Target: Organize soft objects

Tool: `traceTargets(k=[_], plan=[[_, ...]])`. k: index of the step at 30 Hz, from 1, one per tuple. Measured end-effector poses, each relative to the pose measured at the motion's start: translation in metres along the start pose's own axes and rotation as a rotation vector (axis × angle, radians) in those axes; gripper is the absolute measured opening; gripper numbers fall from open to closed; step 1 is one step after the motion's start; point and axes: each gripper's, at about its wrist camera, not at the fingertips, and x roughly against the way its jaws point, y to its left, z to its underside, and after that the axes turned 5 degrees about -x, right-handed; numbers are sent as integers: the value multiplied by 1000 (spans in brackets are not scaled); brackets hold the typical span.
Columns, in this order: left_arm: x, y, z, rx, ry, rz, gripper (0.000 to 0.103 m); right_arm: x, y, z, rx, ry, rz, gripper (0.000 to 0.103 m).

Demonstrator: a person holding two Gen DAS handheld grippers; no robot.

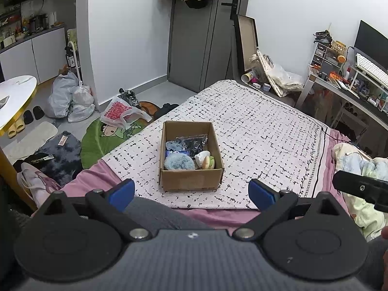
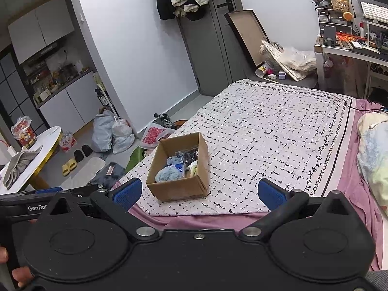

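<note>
An open cardboard box (image 1: 191, 181) stands on the patterned bed cover (image 1: 254, 133). Inside lie a fluffy blue plush (image 1: 179, 163), a blue toy (image 1: 175, 146), a dark bag (image 1: 195, 143) and a small burger-like plush (image 1: 208, 162). The box also shows in the right wrist view (image 2: 179, 189), with the blue plush (image 2: 167, 175) inside. My left gripper (image 1: 191, 191) is open and empty, just short of the box's near wall. My right gripper (image 2: 200, 191) is open and empty, near the box's near right corner. Part of the right gripper's body (image 1: 361, 189) shows at the left wrist view's right edge.
A pillow and bedding (image 2: 373, 155) lie on the bed's right side. Left of the bed, the floor holds a green mat (image 1: 101, 135), plastic bags (image 1: 70, 99) and slippers (image 2: 69, 166). A white round table (image 2: 36, 155) stands left. A cluttered desk (image 1: 349, 84) stands right.
</note>
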Motion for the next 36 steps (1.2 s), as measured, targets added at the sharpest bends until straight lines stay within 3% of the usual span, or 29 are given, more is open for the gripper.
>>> traceTargets(k=[36], plan=[[-8, 0, 4, 8, 20, -3, 99, -4, -2, 0, -5, 13, 10, 103]])
